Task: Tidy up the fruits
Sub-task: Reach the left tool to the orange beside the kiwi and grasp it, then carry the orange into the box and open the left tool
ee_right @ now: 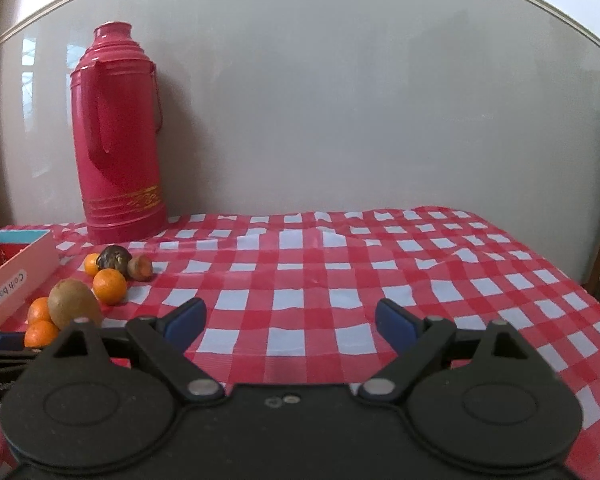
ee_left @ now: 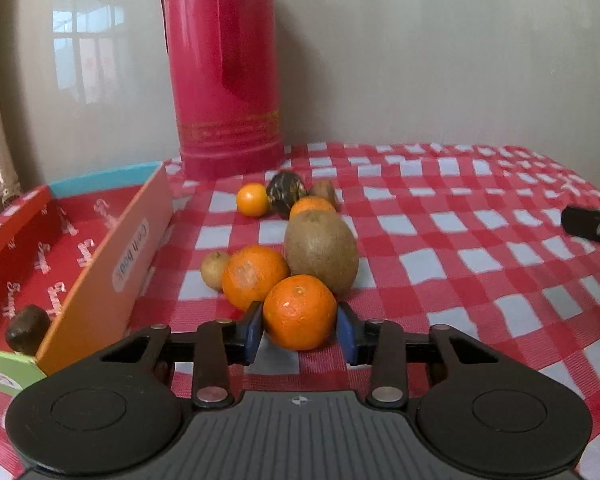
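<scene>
My left gripper (ee_left: 300, 330) has its blue pads on both sides of a near orange (ee_left: 299, 312) that rests on the checked cloth; the pads touch or nearly touch it. Behind it lie another orange (ee_left: 254, 276), a large kiwi (ee_left: 322, 256), a small kiwi (ee_left: 215, 270), two more oranges (ee_left: 252, 199) (ee_left: 312, 205) and a dark fruit (ee_left: 286, 190). An open coloured box (ee_left: 84, 232) at the left holds a brown fruit (ee_left: 27, 328). My right gripper (ee_right: 290, 324) is open and empty over the cloth, right of the fruit pile (ee_right: 74, 306).
A tall red thermos (ee_left: 224, 72) stands against the wall behind the fruit; it also shows in the right wrist view (ee_right: 118, 144). The red-and-white checked tablecloth (ee_right: 340, 280) covers the table. The right gripper's tip (ee_left: 592, 228) shows at the right edge of the left wrist view.
</scene>
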Tool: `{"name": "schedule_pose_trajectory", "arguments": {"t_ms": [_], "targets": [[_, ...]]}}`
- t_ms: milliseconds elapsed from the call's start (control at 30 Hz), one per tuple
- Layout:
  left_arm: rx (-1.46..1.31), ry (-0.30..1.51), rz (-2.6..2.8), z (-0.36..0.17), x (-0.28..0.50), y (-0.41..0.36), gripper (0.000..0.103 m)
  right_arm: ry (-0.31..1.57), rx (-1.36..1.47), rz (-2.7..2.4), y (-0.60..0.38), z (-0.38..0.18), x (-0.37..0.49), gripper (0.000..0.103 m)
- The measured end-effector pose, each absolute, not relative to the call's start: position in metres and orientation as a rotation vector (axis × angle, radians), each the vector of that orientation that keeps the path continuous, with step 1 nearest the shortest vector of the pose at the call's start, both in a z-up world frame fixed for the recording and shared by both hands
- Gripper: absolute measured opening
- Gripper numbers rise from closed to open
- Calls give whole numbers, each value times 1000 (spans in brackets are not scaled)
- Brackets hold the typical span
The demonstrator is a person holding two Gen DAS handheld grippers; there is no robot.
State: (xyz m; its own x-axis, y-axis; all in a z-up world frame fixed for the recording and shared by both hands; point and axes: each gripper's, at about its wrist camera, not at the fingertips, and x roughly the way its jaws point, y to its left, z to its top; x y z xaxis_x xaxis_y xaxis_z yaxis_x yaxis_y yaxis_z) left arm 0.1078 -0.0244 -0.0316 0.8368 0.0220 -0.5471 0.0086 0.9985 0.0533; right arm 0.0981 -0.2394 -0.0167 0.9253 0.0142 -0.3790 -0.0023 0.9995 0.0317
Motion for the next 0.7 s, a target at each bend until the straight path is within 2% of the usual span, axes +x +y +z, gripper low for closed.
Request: {"name": "schedule_pose_trajectory", "arguments": {"t_ms": [433,700], "targets": [[71,447,54,6,73,12,39,411,15,72,-197,-20,103,85],[9,421,165,13,64,72,39,410,-16,107,-169,-20,102,85]]}}
